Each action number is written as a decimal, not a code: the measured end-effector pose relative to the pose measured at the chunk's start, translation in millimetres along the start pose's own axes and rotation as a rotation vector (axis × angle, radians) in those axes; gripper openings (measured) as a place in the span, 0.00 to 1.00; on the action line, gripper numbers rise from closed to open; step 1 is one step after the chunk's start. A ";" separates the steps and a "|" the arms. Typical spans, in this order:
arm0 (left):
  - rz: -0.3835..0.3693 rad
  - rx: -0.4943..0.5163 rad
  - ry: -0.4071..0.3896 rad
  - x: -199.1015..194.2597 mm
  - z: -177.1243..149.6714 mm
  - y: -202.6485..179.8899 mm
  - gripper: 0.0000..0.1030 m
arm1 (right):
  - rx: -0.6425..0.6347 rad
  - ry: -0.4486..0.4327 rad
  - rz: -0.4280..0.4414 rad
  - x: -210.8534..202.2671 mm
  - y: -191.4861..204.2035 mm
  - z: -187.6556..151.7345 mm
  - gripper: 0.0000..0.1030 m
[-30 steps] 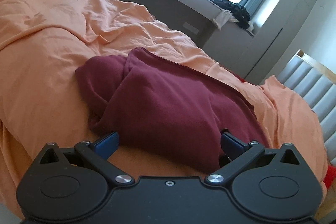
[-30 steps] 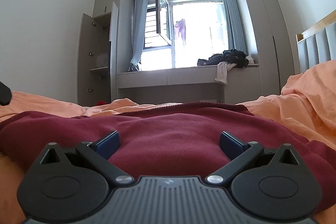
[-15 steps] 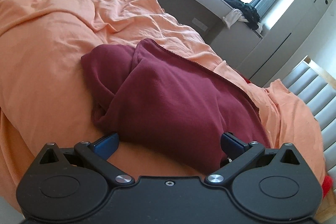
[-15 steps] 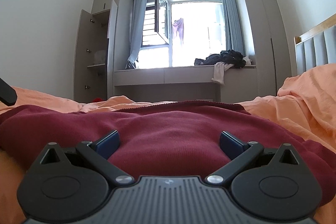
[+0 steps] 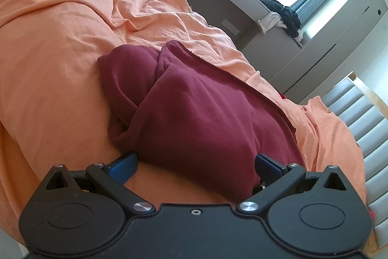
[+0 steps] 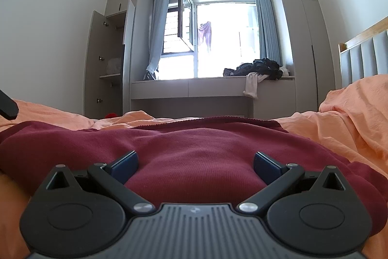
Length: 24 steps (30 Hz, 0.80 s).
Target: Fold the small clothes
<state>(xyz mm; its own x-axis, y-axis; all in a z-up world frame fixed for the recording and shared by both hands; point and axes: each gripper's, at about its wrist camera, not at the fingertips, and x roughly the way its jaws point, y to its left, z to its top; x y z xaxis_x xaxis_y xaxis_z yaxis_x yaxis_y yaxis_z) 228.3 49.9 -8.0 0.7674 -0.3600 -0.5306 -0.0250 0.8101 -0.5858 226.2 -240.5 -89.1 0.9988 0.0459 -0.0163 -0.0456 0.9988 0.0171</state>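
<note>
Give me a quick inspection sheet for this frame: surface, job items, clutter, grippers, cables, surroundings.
Surface: orange bedsheet, wrinkled, covers the bed.
Job's things: maroon garment, partly folded, one layer lapped over another at its left side, lying on the sheet.
Clutter: small red object past the bed's far edge; identity unclear.
Grippers: left gripper open, at the garment's near edge; right gripper open, low over the garment; neither holds anything.
Cables: nothing seen.
Surroundings: window bench with a pile of dark and white clothes, open window, blue curtains, open cabinet at left, padded headboard.
</note>
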 end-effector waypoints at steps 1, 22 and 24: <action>0.003 0.003 0.000 0.3 0.0 -0.5 0.99 | 0.000 -0.004 -0.003 -0.5 0.5 -0.6 0.99; -0.011 -0.185 -0.025 25.2 9.6 11.9 0.99 | -0.018 0.100 -0.007 5.6 0.5 15.2 1.00; 0.007 -0.150 -0.044 29.8 10.0 3.5 0.99 | -0.018 0.114 -0.004 5.6 -0.3 16.9 1.00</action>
<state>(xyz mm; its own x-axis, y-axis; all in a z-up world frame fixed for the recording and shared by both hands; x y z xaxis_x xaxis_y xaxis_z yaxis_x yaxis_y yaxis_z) 257.5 46.6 -19.8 0.7939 -0.3318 -0.5096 -0.1231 0.7331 -0.6689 232.1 -240.8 -72.3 0.9907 0.0421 -0.1296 -0.0426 0.9991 -0.0011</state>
